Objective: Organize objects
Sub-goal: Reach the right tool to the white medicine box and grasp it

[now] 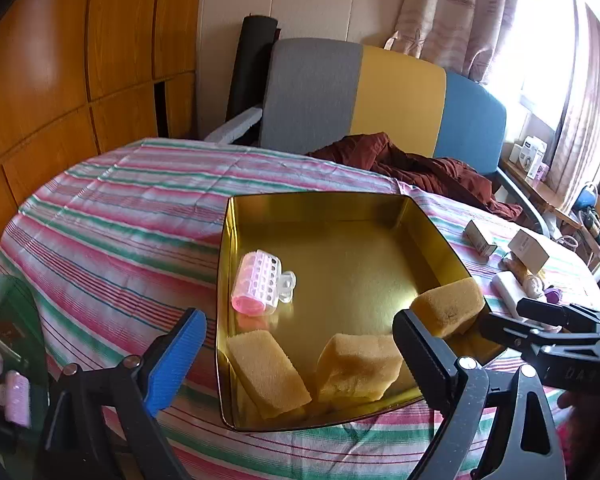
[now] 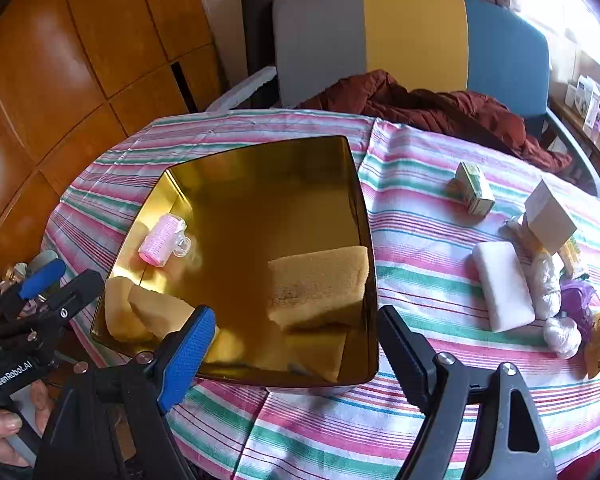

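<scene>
A gold tin tray (image 1: pixel 432 236) (image 2: pixel 352 216) rests on the striped tablecloth. Inside it lie a pink hair roller (image 1: pixel 258 282) (image 2: pixel 162 242) near the left wall and three yellow sponges: two at the near left corner (image 1: pixel 266 376) (image 1: pixel 358 368) (image 2: pixel 140 316), one against the right wall (image 1: pixel 448 308) (image 2: pixel 320 284). My left gripper (image 1: pixel 300 360) (image 2: pixel 72 276) hangs open over the tray's near edge, above the two sponges, with nothing between its pads. My right gripper (image 2: pixel 296 360) (image 1: pixel 500 314) is open too, over the near right corner, gripping nothing.
Right of the tray lie a white foam block (image 2: pixel 502 286), a small green box (image 2: pixel 474 194), a white box (image 2: pixel 550 216) and plastic-wrapped bundles (image 2: pixel 548 280). A grey, yellow and blue chair (image 1: pixel 380 96) with a maroon cloth (image 1: pixel 420 164) stands behind. Another pink roller (image 1: pixel 18 398) lies on a low glass table at left.
</scene>
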A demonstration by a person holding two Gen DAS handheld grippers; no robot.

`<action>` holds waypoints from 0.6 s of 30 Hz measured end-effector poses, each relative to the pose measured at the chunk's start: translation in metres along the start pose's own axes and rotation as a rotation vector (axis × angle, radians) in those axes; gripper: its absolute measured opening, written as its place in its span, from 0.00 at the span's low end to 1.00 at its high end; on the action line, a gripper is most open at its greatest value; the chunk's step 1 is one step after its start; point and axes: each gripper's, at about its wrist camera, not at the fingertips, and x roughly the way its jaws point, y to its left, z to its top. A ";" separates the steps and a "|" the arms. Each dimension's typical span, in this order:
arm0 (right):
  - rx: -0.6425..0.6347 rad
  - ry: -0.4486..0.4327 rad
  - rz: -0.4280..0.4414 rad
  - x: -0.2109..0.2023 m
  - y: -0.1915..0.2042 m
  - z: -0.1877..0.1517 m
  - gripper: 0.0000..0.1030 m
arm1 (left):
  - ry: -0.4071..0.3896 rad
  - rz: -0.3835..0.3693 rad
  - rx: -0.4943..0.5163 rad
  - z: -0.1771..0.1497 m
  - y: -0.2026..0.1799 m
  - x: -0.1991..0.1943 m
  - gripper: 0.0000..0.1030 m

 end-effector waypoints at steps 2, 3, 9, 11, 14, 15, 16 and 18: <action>-0.012 -0.011 -0.007 -0.002 0.002 -0.001 0.82 | -0.004 0.001 0.008 0.001 -0.002 -0.002 0.93; -0.016 -0.015 -0.009 -0.003 0.003 -0.001 0.81 | -0.006 0.001 0.011 0.002 -0.003 -0.003 0.93; -0.020 -0.030 -0.018 -0.006 0.003 -0.004 0.81 | -0.010 0.009 0.034 0.002 -0.010 -0.007 0.93; -0.016 -0.034 -0.021 -0.007 0.002 -0.004 0.82 | -0.009 0.007 0.039 0.001 -0.013 -0.008 0.93; -0.005 -0.041 -0.030 -0.010 -0.002 -0.005 0.81 | -0.010 0.004 0.049 0.001 -0.016 -0.009 0.93; 0.001 -0.044 -0.032 -0.010 -0.004 -0.006 0.82 | -0.010 0.003 0.052 0.001 -0.016 -0.009 0.93; 0.005 -0.046 -0.035 -0.011 -0.006 -0.005 0.81 | -0.009 0.004 0.057 0.001 -0.018 -0.010 0.93; 0.018 -0.047 -0.043 -0.013 -0.013 -0.006 0.82 | -0.008 0.002 0.065 0.001 -0.021 -0.010 0.93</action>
